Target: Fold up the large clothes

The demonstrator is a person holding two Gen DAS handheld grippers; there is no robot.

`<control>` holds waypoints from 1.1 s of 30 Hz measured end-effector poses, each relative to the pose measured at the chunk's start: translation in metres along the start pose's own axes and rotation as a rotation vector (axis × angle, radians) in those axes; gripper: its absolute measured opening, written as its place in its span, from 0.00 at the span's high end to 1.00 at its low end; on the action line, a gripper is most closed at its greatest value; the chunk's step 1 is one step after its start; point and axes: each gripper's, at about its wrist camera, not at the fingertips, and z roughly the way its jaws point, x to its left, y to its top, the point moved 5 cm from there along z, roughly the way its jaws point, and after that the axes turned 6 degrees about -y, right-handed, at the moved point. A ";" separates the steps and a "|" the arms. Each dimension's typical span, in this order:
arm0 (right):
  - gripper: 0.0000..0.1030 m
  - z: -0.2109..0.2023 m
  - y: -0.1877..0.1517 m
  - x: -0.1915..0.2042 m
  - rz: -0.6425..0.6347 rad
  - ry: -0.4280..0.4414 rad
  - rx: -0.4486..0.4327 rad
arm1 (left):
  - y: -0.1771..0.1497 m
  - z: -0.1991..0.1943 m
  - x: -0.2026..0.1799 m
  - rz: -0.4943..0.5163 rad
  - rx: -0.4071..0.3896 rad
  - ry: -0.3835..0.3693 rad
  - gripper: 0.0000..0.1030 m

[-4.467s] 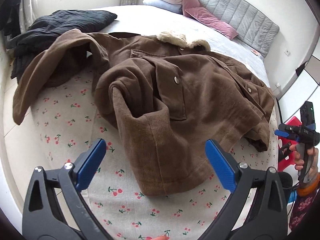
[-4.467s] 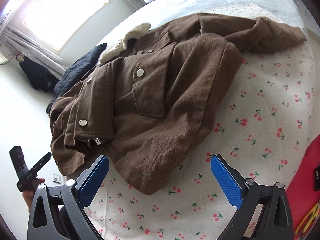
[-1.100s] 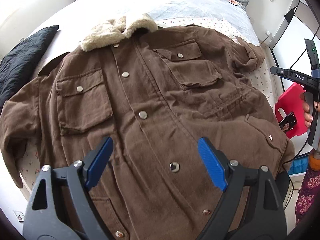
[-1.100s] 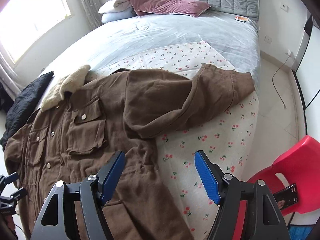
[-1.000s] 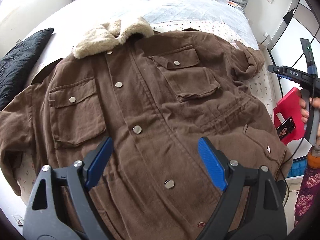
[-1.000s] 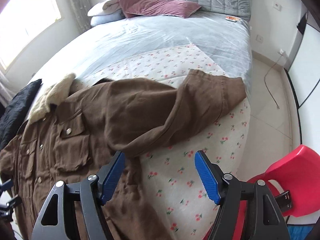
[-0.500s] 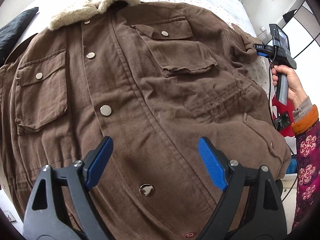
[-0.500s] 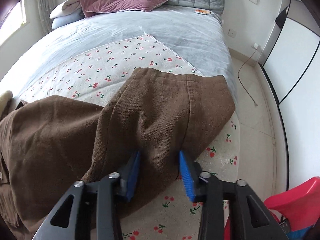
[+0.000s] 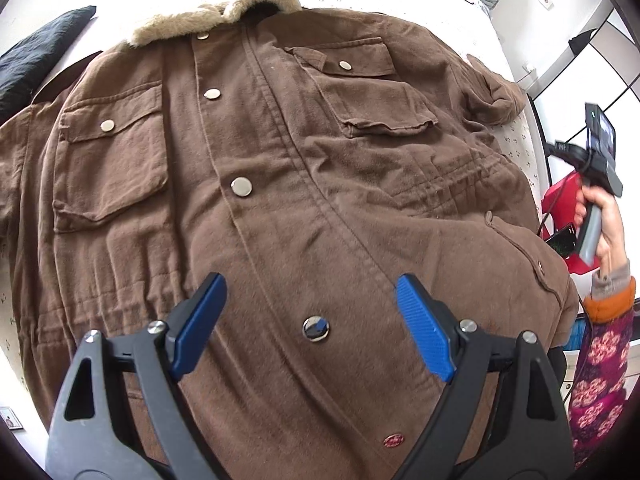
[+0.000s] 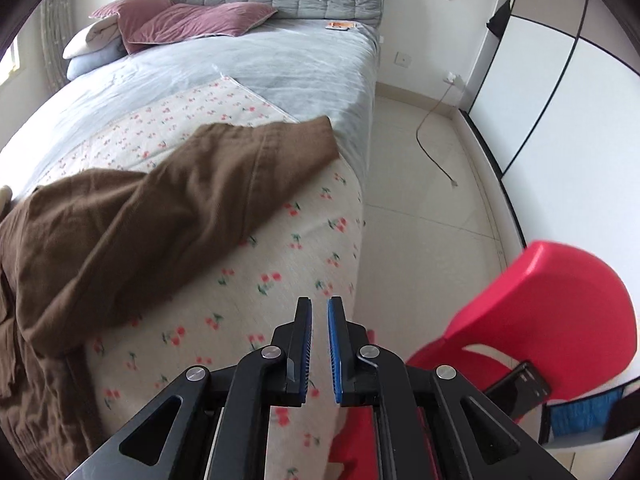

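A large brown jacket (image 9: 304,168) with a fleece collar (image 9: 212,16) lies face up and spread flat on the bed. My left gripper (image 9: 312,320) is open and empty, hovering over the jacket's lower front near a snap button (image 9: 316,328). My right gripper (image 10: 319,344) is nearly shut with nothing between its blue pads, above the cherry-print sheet (image 10: 256,280) by the bed's edge. The jacket's sleeve (image 10: 192,184) lies to its left, apart from it. The right gripper also shows in the left wrist view, held in a hand (image 9: 596,184).
A red plastic chair (image 10: 560,312) stands close to the right of the bed with a phone (image 10: 516,392) on it. A black garment (image 9: 36,60) lies at the bed's far left. Pillows (image 10: 176,20) and a grey headboard are at the far end. A cable lies on the floor (image 10: 432,148).
My right gripper let go of the sleeve, pulled back to the right toward the bed's edge and closed almost fully. My left gripper moved slightly lower over the jacket and stayed open.
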 end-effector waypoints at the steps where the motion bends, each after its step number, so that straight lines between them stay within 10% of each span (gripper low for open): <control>1: 0.82 0.000 -0.008 -0.004 0.001 0.003 0.016 | -0.002 0.000 0.002 -0.006 0.001 -0.002 0.16; 7: 0.45 -0.035 -0.035 -0.004 -0.030 0.088 0.002 | -0.009 -0.006 0.004 -0.009 0.001 0.001 0.15; 19: 0.28 -0.119 0.010 0.059 -0.287 0.310 -0.118 | 0.080 -0.034 0.007 0.135 -0.105 0.135 0.15; 33: 0.27 -0.097 0.084 0.319 -0.543 0.552 -0.124 | 0.220 -0.010 0.182 0.042 -0.214 0.388 0.15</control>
